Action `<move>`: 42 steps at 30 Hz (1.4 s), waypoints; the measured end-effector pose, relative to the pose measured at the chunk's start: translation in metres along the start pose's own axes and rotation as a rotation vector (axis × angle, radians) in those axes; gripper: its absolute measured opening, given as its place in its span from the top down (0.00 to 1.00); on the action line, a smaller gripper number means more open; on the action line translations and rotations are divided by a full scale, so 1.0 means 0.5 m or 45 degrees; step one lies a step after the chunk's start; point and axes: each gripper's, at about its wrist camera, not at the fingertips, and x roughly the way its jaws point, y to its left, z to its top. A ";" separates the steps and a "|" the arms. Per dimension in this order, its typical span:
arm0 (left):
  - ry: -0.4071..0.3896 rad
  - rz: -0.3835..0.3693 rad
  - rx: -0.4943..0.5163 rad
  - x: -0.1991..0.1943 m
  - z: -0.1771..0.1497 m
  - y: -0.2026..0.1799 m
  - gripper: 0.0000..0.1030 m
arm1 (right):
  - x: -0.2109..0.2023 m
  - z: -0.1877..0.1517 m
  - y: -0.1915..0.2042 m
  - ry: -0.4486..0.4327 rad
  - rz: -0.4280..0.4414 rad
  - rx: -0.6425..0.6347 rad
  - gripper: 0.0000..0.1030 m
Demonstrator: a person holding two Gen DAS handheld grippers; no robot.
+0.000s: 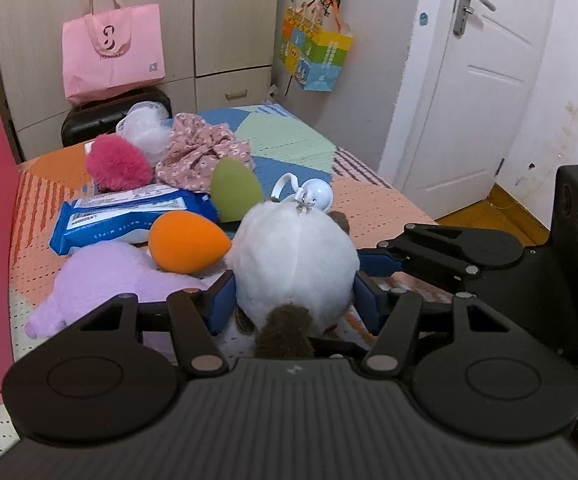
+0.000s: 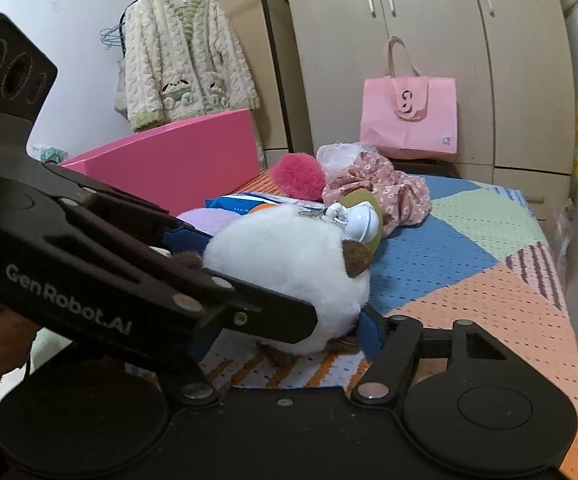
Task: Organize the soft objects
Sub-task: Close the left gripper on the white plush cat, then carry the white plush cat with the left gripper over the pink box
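On the patchwork bed cover [image 1: 369,200], near its front edge, the white plush toy [image 1: 293,264] sits between the blue pads of my left gripper [image 1: 291,300]; both pads touch its flanks and the fur dents a little, so I log the left as clamped on it. My right gripper [image 2: 289,334] comes at the same toy from the side: its right pad presses the toy's lower edge, but the left gripper's linkage hides the other pad, so I cannot tell whether that grip has closed. Risks: two grippers on one soft body may pull against each other and twist it free; a shallow pinch on fur alone could slip once lifted; the keyring clip and white bauble [image 1: 317,194] on top may snag the green egg sponge [image 1: 235,192] touching it behind; lifting could also nudge the orange sponge [image 1: 187,244] and lilac plush [image 1: 113,280] just beside it. Toy itself: round, white, fluffy, with brown ears and a brown tail tuft facing me, lying low on the cover, apparently face away.
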 end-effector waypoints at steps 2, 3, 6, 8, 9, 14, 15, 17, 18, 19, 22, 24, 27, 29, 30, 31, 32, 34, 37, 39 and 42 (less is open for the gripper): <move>-0.007 -0.012 0.009 -0.008 -0.001 -0.007 0.42 | -0.013 -0.001 0.004 -0.006 -0.016 -0.004 0.29; -0.007 -0.017 0.010 -0.013 -0.001 -0.010 0.42 | -0.018 0.000 0.007 -0.007 -0.023 -0.008 0.29; -0.008 -0.031 0.015 -0.031 -0.004 -0.016 0.42 | -0.035 0.003 0.019 -0.003 -0.038 -0.009 0.29; -0.011 -0.032 0.022 -0.045 -0.006 -0.022 0.41 | -0.046 0.005 0.029 -0.006 -0.047 -0.014 0.29; -0.008 -0.028 0.023 -0.051 -0.008 -0.024 0.42 | -0.050 0.006 0.034 -0.006 -0.051 -0.021 0.29; 0.010 -0.024 -0.005 -0.081 -0.017 -0.021 0.42 | -0.060 0.015 0.065 0.027 -0.063 -0.039 0.29; 0.016 -0.023 -0.012 -0.090 -0.019 -0.019 0.42 | -0.062 0.015 0.070 0.032 -0.060 -0.043 0.29; 0.032 -0.024 -0.029 -0.104 -0.024 -0.015 0.42 | -0.066 0.019 0.085 0.053 -0.051 -0.054 0.29; 0.045 -0.024 -0.039 -0.113 -0.027 -0.011 0.42 | -0.066 0.021 0.094 0.064 -0.048 -0.063 0.29; 0.055 -0.023 -0.047 -0.121 -0.029 -0.007 0.42 | -0.067 0.024 0.104 0.078 -0.046 -0.075 0.29; 0.085 -0.020 -0.075 -0.142 -0.037 0.005 0.42 | -0.067 0.031 0.135 0.117 -0.041 -0.109 0.29; 0.111 -0.021 -0.102 -0.158 -0.040 0.016 0.42 | -0.067 0.036 0.153 0.143 -0.029 -0.119 0.29; 0.138 -0.020 -0.133 -0.183 -0.045 0.032 0.42 | -0.067 0.048 0.177 0.178 0.007 -0.110 0.29; 0.152 -0.017 -0.151 -0.203 -0.048 0.043 0.42 | -0.067 0.056 0.194 0.198 0.034 -0.117 0.29; 0.158 -0.015 -0.160 -0.212 -0.049 0.050 0.42 | -0.068 0.060 0.203 0.205 0.048 -0.125 0.29; 0.166 -0.013 -0.170 -0.221 -0.050 0.057 0.42 | -0.067 0.066 0.213 0.213 0.062 -0.134 0.29; 0.173 -0.012 -0.181 -0.231 -0.050 0.064 0.42 | -0.066 0.072 0.221 0.221 0.076 -0.141 0.29; 0.188 -0.008 -0.229 -0.251 -0.050 0.084 0.42 | -0.063 0.086 0.237 0.237 0.111 -0.144 0.29; 0.199 -0.008 -0.288 -0.277 -0.050 0.113 0.42 | -0.057 0.111 0.256 0.248 0.168 -0.154 0.28; 0.206 -0.011 -0.326 -0.295 -0.047 0.134 0.42 | -0.057 0.128 0.274 0.230 0.189 -0.201 0.28; 0.190 0.013 -0.348 -0.325 -0.036 0.162 0.42 | -0.049 0.157 0.301 0.211 0.222 -0.244 0.28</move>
